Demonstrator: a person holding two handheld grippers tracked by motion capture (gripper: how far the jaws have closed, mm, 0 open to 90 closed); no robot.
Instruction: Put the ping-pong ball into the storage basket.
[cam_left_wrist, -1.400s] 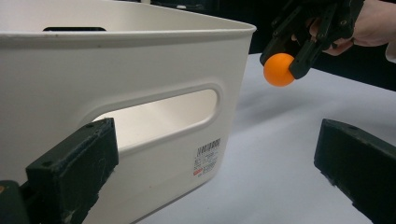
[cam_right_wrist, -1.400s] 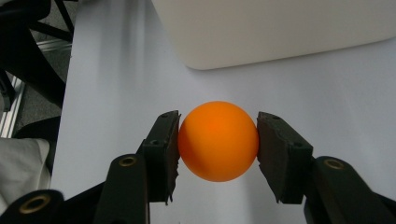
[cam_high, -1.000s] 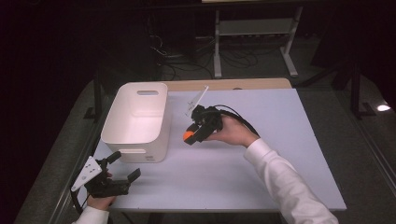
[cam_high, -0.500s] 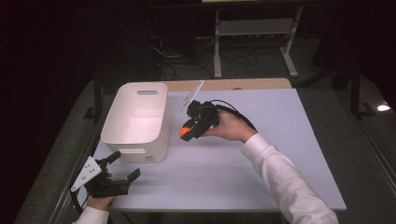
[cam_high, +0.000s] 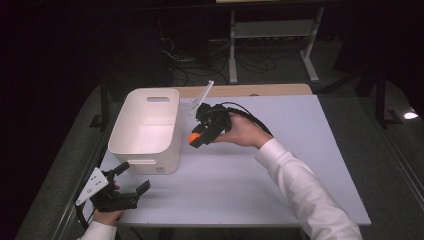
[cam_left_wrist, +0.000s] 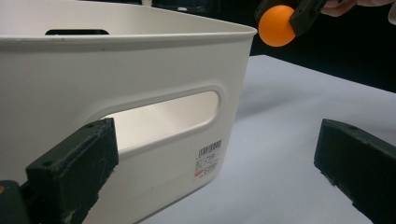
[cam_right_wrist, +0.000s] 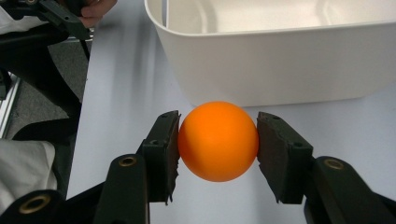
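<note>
Pale grey desk (cam_high: 300, 150) in a dark room. An orange ball (cam_right_wrist: 218, 140) is pinched between the jaws of the right gripper (cam_high: 196, 138), held above the desk just beside the white bin (cam_high: 145, 150), near its right wall. The left gripper (cam_high: 131, 180) rests at the desk's near left corner, jaws spread wide, facing the bin's handle slot (cam_left_wrist: 163, 119).

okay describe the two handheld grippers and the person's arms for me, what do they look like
Both tongs are black with two blocky, flat-faced jaws; brass-coloured rivets show on the right tongs. The left tongs carry a pale grey three-cornered plate with small dark marks. A black cable loops from the right one. The person wears white long sleeves, cuffed at the wrist.
</note>
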